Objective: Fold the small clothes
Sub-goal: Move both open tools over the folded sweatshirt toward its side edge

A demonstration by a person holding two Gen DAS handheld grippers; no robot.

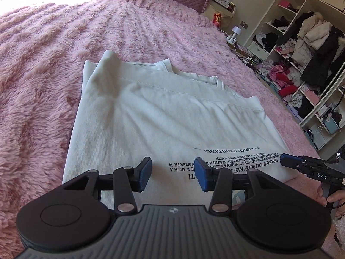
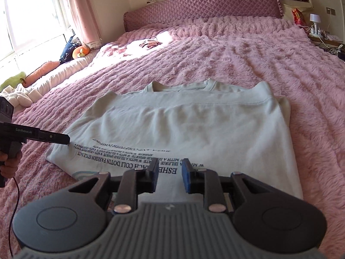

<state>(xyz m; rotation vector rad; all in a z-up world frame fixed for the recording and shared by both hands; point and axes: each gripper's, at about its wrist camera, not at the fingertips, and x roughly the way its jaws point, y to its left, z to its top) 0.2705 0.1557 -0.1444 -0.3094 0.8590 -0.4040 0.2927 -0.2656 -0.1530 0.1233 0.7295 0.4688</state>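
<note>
A pale white T-shirt [image 1: 151, 116] with black printed text lies on the pink fluffy bedspread, its lower part folded up over the chest. It also shows in the right wrist view [image 2: 194, 129]. My left gripper [image 1: 172, 173] is open and empty, just above the shirt's near edge. My right gripper [image 2: 168, 176] is open and empty over the near edge by the text. The right gripper shows at the shirt's right corner in the left wrist view [image 1: 289, 161]. The left gripper shows at the shirt's left corner in the right wrist view [image 2: 62, 139].
The pink bedspread [image 1: 43, 75] spreads all around. A quilted headboard [image 2: 202, 6] is at the far end. Open shelves full of clothes [image 1: 301, 54] stand right of the bed. Pillows and soft toys [image 2: 43, 69] lie by the window at the left.
</note>
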